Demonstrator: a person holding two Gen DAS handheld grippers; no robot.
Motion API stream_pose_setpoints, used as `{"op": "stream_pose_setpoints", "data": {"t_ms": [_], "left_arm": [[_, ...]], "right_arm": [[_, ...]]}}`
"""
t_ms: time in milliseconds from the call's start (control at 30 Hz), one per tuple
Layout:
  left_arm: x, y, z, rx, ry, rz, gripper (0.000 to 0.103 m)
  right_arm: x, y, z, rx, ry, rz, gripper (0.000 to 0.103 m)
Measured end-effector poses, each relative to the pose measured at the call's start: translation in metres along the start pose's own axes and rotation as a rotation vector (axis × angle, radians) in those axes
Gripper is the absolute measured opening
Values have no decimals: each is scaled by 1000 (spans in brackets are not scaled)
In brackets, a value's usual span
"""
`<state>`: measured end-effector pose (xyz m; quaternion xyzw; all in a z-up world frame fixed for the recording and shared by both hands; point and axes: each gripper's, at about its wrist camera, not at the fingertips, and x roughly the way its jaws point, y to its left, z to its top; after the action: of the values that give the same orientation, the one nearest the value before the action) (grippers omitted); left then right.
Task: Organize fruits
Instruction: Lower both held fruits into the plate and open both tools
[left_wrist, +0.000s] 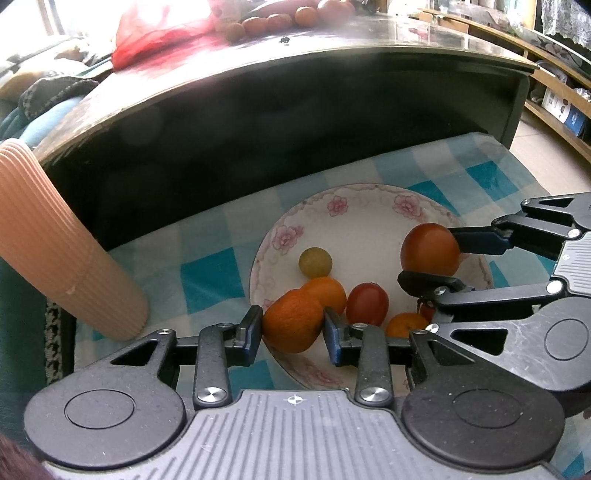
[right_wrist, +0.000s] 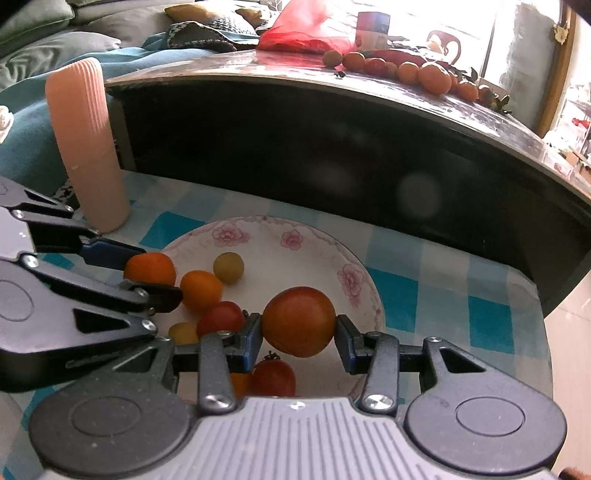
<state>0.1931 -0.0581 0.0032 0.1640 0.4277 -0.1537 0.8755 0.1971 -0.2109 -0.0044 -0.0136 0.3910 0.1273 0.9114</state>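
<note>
Over the floral plate (left_wrist: 369, 199), the left gripper (left_wrist: 293, 326) was clamped on an orange (left_wrist: 291, 321); the right gripper (right_wrist: 299, 330) pinched a large tomato (right_wrist: 299, 321).

No text, label, brand or number can be read anywhere; the box (right_wrist: 373, 30) on the dark table's far edge is too blurred.

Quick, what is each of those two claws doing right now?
Left gripper: closed on a small orange over the plate's near edge.
Right gripper: closed on a big tomato above the same plate.
</note>
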Motion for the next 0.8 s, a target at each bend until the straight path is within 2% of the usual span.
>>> {"op": "stream_pose_setpoints", "data": {"t_ms": [800], "left_arm": [[-8, 1, 2, -5, -30, 10, 55]], "right_arm": [[3, -4, 0, 35, -9, -3, 58]]}}
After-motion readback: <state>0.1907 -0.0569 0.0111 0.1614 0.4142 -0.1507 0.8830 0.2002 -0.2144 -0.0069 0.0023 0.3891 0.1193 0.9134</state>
